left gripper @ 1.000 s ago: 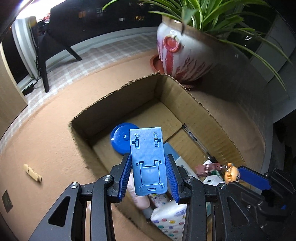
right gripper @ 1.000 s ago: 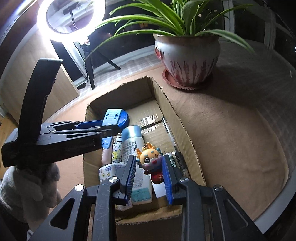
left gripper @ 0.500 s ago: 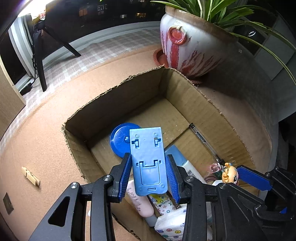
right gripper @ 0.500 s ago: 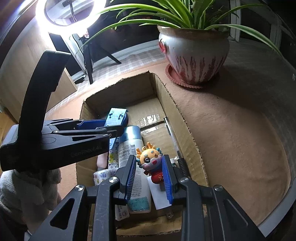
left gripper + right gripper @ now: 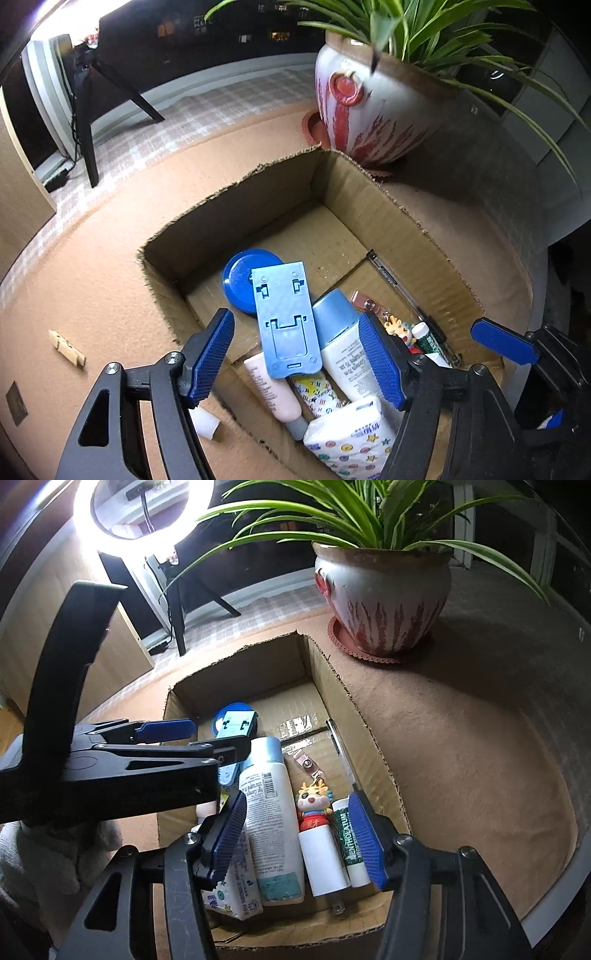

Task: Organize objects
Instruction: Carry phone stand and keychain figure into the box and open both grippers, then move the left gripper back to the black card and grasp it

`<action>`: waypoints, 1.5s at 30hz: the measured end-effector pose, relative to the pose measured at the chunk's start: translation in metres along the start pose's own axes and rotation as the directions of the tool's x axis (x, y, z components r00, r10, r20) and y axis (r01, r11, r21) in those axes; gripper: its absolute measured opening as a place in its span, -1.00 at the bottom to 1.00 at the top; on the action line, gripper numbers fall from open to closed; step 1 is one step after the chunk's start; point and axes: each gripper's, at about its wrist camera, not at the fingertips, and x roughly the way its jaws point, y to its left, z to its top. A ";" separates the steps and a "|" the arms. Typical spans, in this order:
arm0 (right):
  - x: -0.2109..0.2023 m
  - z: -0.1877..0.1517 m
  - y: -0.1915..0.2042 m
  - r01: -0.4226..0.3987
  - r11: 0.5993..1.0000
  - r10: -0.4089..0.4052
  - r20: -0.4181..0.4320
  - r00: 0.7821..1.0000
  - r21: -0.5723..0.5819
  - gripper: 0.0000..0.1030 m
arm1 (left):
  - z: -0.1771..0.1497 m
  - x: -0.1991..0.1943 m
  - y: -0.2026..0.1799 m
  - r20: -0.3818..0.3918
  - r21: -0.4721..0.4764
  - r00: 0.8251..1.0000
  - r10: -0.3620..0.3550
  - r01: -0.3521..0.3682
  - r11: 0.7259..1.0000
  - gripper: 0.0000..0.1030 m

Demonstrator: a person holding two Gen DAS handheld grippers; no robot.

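Table (image 5: 461,746): brown felt top, holds everything. Plant pot (image 5: 384,602) at the far side, just beyond the box's far right corner.

Box (image 5: 236,218): open cardboard, centre of the table, near half filling up, far half of the floor bare apart from a blue disc (image 5: 240,273) at the left.

Left gripper (image 5: 299,358): over the near left part of the box, angled down. Jaws opening, pads clear of the blue stand (image 5: 286,321), which lies between them and rests tilted on the tubes and the disc. Not gripped.

Right gripper (image 5: 295,840): over the near right part of the box. Jaws opening; the toy (image 5: 314,801) lies between them on the white block (image 5: 323,853), untouched by either pad.

Contents, large to small: lotion bottle (image 5: 271,819) along the middle; tissue pack (image 5: 351,435) at the near end; pink tube (image 5: 273,391) at the left; balm stick (image 5: 351,842) right of the toy; pen (image 5: 402,288) along the right wall.

Outside the box: a clothespin (image 5: 66,349) on the felt to the left, and a small white piece (image 5: 205,424) just beside the near left wall.

Step, as judged: release of stand and toy into the box, both at once.

Next, as judged: lift both grippers straight clear without nudging the tilted stand, then go for the clothespin or the white piece.
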 end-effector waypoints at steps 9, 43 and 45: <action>-0.023 -0.014 0.006 -0.005 1.000 0.004 0.061 0.998 0.013 0.04 | -0.024 -0.043 0.018 0.061 -0.017 0.998 -0.006 0.007 1.000 0.42; 0.050 0.001 0.226 -0.225 0.964 0.206 -0.136 0.969 -0.142 0.04 | -0.225 -0.147 0.357 0.063 -0.436 0.979 0.193 -0.147 0.888 0.42; 0.061 0.007 0.234 -0.225 0.964 0.204 -0.150 0.967 -0.139 0.04 | -0.220 -0.145 0.374 0.061 -0.441 0.980 0.187 -0.141 0.886 0.42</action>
